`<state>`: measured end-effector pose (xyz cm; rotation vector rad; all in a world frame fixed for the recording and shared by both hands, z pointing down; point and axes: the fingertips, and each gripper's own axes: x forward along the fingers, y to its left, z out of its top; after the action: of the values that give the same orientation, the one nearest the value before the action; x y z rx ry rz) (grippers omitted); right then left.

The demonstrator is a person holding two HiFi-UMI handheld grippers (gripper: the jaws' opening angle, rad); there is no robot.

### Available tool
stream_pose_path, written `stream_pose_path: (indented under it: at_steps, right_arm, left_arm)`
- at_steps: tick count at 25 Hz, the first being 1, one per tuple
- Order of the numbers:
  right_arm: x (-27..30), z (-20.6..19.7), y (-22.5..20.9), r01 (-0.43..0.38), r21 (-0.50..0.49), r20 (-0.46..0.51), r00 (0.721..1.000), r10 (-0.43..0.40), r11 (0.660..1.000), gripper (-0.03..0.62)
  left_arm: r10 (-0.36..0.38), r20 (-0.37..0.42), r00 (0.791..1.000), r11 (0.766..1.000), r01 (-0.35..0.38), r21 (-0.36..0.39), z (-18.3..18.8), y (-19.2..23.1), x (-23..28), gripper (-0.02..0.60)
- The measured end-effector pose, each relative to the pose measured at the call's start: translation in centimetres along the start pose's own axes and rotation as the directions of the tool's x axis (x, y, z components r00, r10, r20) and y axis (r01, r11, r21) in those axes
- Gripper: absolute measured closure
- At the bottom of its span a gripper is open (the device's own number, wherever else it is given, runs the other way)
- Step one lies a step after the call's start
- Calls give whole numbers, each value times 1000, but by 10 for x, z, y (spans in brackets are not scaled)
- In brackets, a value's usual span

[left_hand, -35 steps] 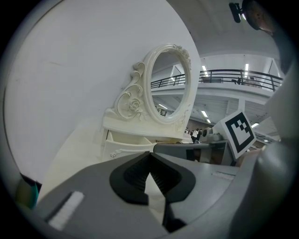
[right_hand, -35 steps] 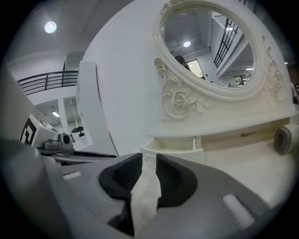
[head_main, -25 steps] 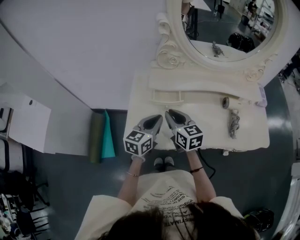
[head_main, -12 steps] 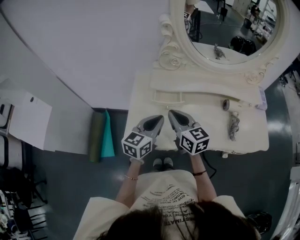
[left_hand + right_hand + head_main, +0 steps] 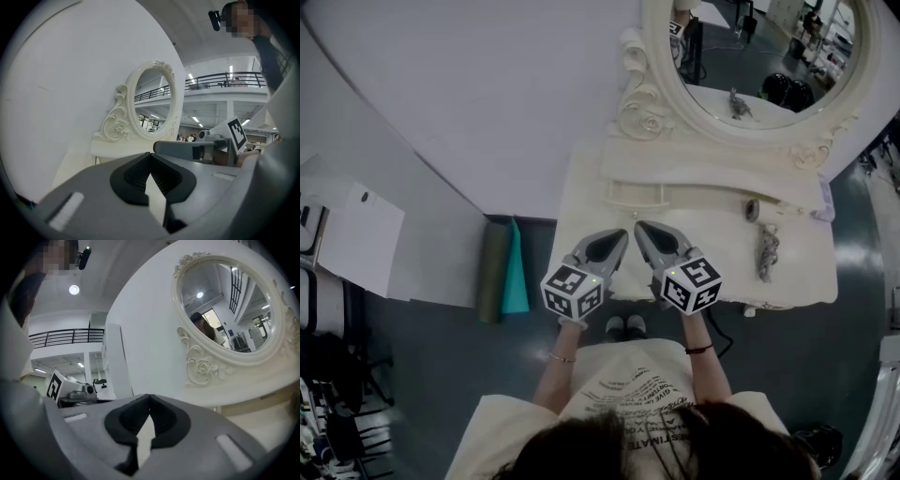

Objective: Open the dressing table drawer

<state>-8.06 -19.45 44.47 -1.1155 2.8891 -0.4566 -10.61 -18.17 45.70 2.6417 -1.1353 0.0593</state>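
A cream dressing table (image 5: 581,202) with an oval mirror (image 5: 759,56) stands against the white wall. Its drawer front is hidden under the table top in the head view. My left gripper (image 5: 622,234) and right gripper (image 5: 639,227) hover side by side over the front left part of the top, tips nearly together, both pointing at the mirror. The left gripper (image 5: 150,153) is shut with nothing in it. The right gripper (image 5: 149,395) is also shut and empty. Neither touches the table.
On the right half of the top lie a small grey figurine (image 5: 767,248) and a little round thing (image 5: 751,207). Green and teal rolls (image 5: 506,272) lean by the table's left side. A white box (image 5: 347,239) stands further left. My feet (image 5: 627,325) are under the front edge.
Both grippers have come up a little toward the head camera, their marker cubes now slightly larger and lower in the picture. Nothing on the table has moved.
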Motion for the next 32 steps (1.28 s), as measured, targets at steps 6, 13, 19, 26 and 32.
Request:
stream_pose_path:
  at_steps: [6,13,19,26,32]
  right_arm:
    - [-2,4,-1,-6,-7,20,1000,6,1000,591]
    - [-1,7,-1,-9,-18,32,999,10,1000,591]
    - [0,5,-4,-7,-15,29,1000,8,1000,591]
    - [1,4,-4,-12,-14,27,1000,12,1000,591]
    - [2,3,-5,-12,-11,24,1000,12,1000,591]
  left_arm:
    - [-6,9,1000,1000,6,1,1,-4,2,580]
    - [-6,12,1000,1000,6,7,4,-4,2,580]
    - [-5,13,1000,1000,5,6,5,-3,3,580]
    - [-7,11,1000,1000,7,5,5,-2,3,580]
    - [-9,8,1000,1000,9,6,4,-2,4,580]
